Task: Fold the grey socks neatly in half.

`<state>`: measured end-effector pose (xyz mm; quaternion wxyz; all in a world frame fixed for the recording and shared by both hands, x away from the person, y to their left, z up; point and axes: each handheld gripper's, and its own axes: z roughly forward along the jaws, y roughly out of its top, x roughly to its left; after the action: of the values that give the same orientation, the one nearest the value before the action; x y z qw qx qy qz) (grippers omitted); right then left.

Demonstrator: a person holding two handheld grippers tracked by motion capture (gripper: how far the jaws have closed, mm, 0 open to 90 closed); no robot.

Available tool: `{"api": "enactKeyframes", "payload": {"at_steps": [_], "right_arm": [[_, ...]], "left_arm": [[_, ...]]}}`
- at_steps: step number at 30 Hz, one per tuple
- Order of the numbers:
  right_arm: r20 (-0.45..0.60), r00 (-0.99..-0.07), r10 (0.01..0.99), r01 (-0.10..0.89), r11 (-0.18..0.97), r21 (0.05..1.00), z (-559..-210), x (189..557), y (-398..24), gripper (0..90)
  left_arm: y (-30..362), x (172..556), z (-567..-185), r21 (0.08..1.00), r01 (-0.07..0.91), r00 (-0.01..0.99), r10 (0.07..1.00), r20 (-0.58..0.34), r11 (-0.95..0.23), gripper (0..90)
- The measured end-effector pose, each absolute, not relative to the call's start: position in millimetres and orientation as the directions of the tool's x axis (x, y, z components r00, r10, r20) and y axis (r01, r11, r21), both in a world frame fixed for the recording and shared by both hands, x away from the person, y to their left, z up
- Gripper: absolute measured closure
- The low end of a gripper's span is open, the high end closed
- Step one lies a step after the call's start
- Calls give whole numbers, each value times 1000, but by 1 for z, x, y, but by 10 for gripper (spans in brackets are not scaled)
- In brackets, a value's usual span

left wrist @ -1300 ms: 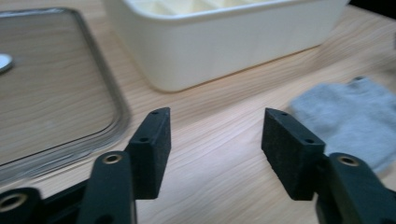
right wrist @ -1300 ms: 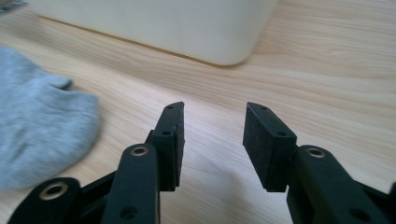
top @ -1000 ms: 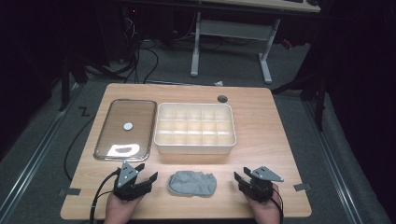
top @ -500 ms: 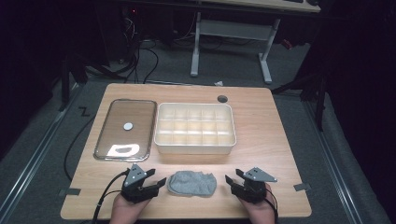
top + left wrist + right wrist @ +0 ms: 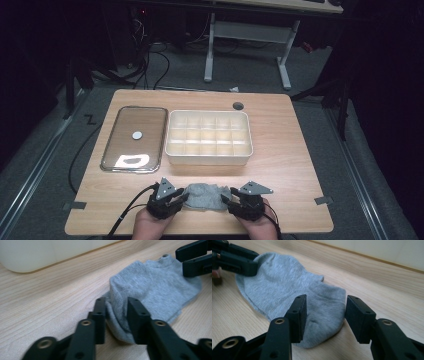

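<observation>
2 grippers meet at 1 grey sock (image 5: pixel 204 196), which lies flat on the desk (image 5: pixel 290 150) near its front edge, between the hands and in front of the white divided tray (image 5: pixel 208 136). The left gripper (image 5: pixel 114 315) has just been closing, and its jaws now pinch a raised fold at the sock's left end. The right gripper (image 5: pixel 325 315) stands about half open, with the sock's other end lying between its jaws; the pads do not yet press on the cloth.

Risks, as judged from this stance:
- The left grip holds only a thin fold near the edge, so a pull could let the knit slide out of the jaws.
- If the right jaws close while sitting too high, they may skim over the flat cloth and catch nothing, or nip just 1 layer.
- If the left hand lifts before the right has a hold, the sock would hang from 1 end and bunch up.
- A hard pull apart could stretch the sock or drag it off the desk's front edge.
- The clear lid (image 5: pixel 134 138) beside the tray is well apart and unlikely to interfere.
</observation>
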<state>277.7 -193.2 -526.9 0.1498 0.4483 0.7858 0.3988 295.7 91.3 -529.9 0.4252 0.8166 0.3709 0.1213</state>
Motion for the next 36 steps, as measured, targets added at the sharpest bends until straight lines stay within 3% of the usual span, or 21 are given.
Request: {"api": "enactKeyframes", "payload": {"at_steps": [2,10,17,19,23,24,25,29,36], "right_arm": [[85,-561,823,588,324,741,-532,278,-184,502],[49,-590,806,563,367,740,-532,275,-172,540],[69,-622,780,561,382,734,-531,274,-164,714],[80,-628,774,564,381,732,-530,273,-163,765],[124,-632,765,582,363,727,-530,274,-165,792],[128,-631,765,586,361,725,-530,275,-166,792],[132,-633,763,586,360,726,-530,275,-166,792],[122,-637,761,580,369,726,-530,275,-166,793],[118,-636,763,574,365,733,-529,275,-169,799]], "left_arm": [[92,294,-530,788,482,691,719,-73,-383,836],[105,284,-532,773,426,698,715,49,-469,849],[107,281,-532,770,419,695,715,69,-482,830],[108,282,-531,765,430,690,721,64,-479,798],[106,281,-515,794,434,652,756,50,-426,581],[103,277,-508,818,403,658,751,52,-409,571],[98,274,-502,835,381,675,737,41,-396,578],[66,277,-496,825,366,734,678,28,-431,747],[40,301,-527,736,452,728,685,23,-504,860]]}}
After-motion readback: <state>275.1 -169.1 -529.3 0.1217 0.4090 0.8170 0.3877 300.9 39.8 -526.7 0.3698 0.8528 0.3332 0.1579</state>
